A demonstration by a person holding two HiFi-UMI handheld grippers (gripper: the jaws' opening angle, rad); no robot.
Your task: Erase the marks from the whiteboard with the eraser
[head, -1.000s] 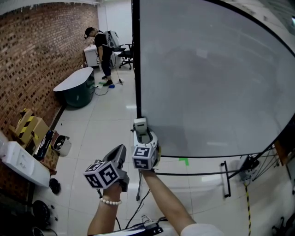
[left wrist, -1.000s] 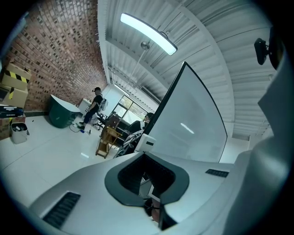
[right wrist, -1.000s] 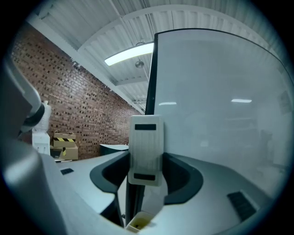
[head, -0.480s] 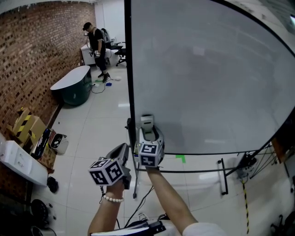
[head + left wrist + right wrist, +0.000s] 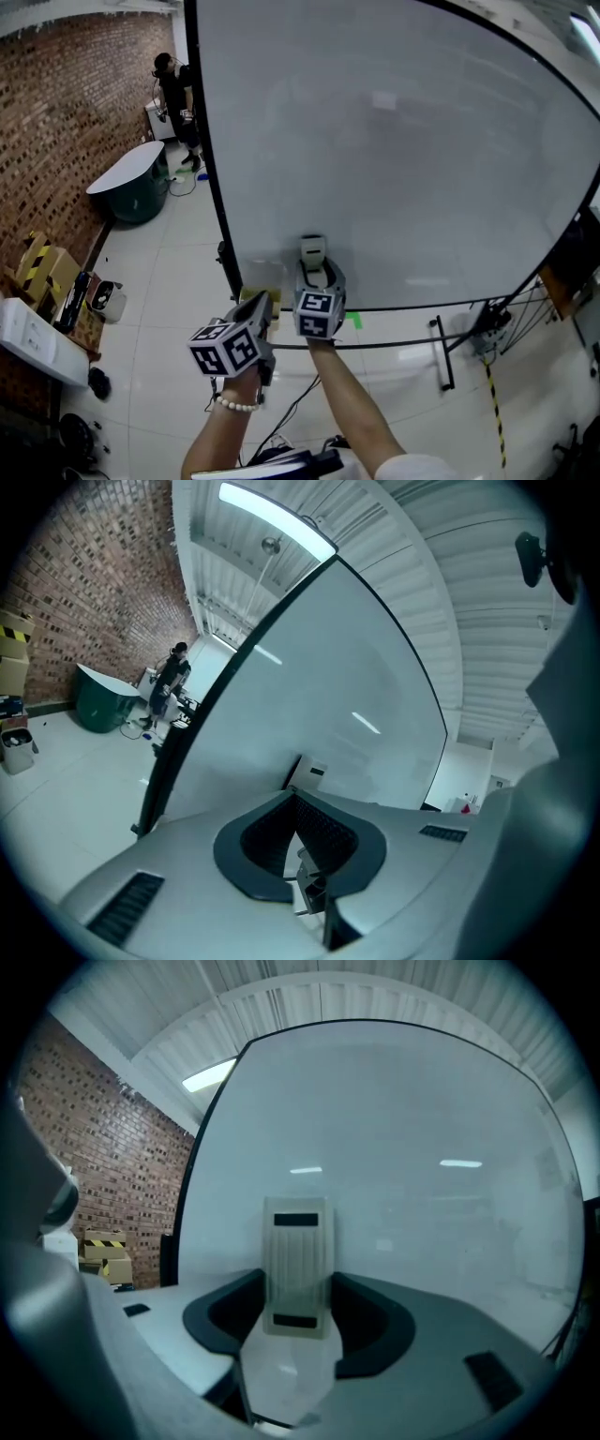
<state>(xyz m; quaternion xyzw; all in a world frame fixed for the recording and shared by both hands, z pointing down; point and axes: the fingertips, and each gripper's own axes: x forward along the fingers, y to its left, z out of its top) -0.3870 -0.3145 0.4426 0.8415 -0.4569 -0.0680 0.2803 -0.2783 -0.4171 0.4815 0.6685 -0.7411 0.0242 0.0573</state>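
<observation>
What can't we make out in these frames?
- Marks on the whiteboard: none legible in the head view; only glare and faint smudges.
- Wiping face of the eraser: turned toward the board, right gripper view.
- Whiteboard's upper part: cut off by the top edge, head view.
- Background person: too small, head view.

Both arms reach forward side by side, the right hand-held gripper (image 5: 315, 274) a bit higher with its jaws squeezing the eraser (image 5: 312, 250), the left hand-held gripper (image 5: 265, 307) lower, jaws together, holding nothing.
</observation>
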